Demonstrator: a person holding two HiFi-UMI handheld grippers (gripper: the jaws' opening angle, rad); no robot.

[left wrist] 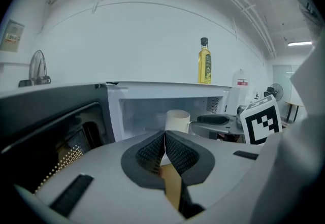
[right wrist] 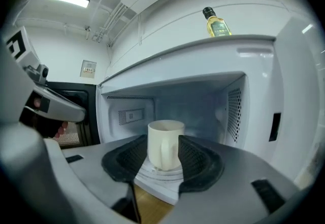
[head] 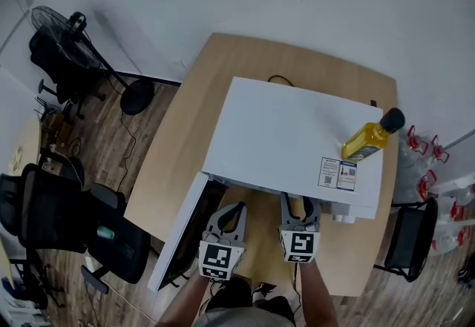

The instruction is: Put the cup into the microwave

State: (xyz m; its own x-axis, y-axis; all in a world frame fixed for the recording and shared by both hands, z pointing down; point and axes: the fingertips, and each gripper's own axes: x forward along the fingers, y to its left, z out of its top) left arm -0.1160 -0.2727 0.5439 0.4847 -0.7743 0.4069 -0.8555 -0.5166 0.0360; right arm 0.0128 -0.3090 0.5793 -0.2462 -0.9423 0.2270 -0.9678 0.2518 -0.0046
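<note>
Cup point(right wrist: 165, 142) stood inside the microwave point(right wrist: 254, 91). I noted right gripper point(right wrist: 163, 154) jaws apart either side of it, left gripper point(left wrist: 165, 135) jaws together.

Head view overhead; both gripper views face microwave point(head: 289, 133)

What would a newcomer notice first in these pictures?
The white microwave on the wooden table, its door open at the left, with a yellow bottle standing on top. Inside it a white cup stands between the right tongs, whose jaws are apart.
</note>
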